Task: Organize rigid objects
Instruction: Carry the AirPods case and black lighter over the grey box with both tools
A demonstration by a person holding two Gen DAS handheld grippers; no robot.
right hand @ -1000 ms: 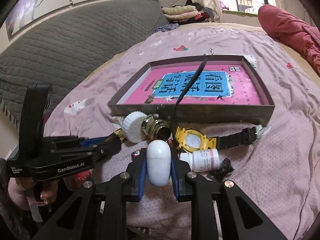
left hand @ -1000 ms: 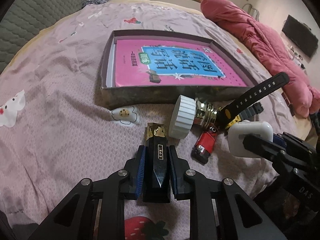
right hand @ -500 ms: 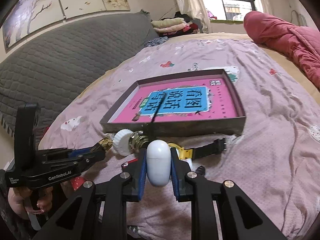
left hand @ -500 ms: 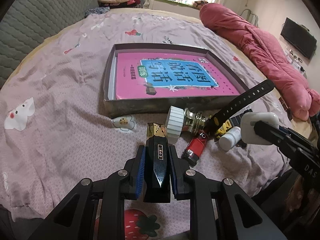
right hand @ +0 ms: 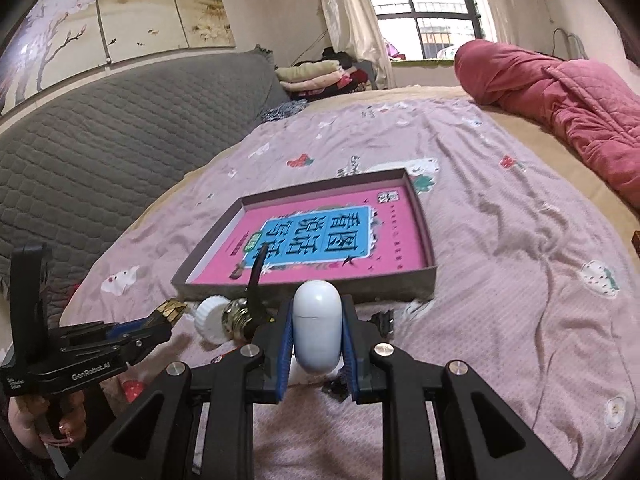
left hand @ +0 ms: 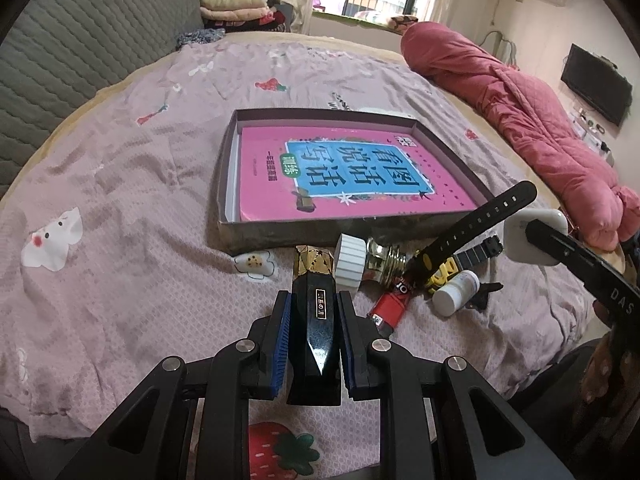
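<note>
My left gripper (left hand: 314, 320) is shut on a black faceted bottle with a gold cap (left hand: 314, 312), held above the bedspread in front of the box. My right gripper (right hand: 316, 334) is shut on a white oval case (right hand: 317, 330), which also shows at the right in the left wrist view as the white case (left hand: 528, 236). A shallow grey box (left hand: 320, 232) holds a pink book (left hand: 344, 176) and lies ahead of both grippers. In front of the box lie a white-capped bulb (left hand: 352, 262), a yellow watch with a black strap (left hand: 480, 224), a red lighter (left hand: 390, 306) and a small white pill bottle (left hand: 456, 292).
A rolled red quilt (left hand: 520, 108) lies along the right side of the bed. A grey quilted headboard (right hand: 100, 148) runs along the left. Folded clothes (left hand: 236, 6) are stacked at the far end. A person's hand (right hand: 44, 420) holds the left gripper's handle.
Both grippers have risen and tilted up, so the box and the loose items look smaller and lower. The right gripper also drifted sideways. Both grips are unchanged.
</note>
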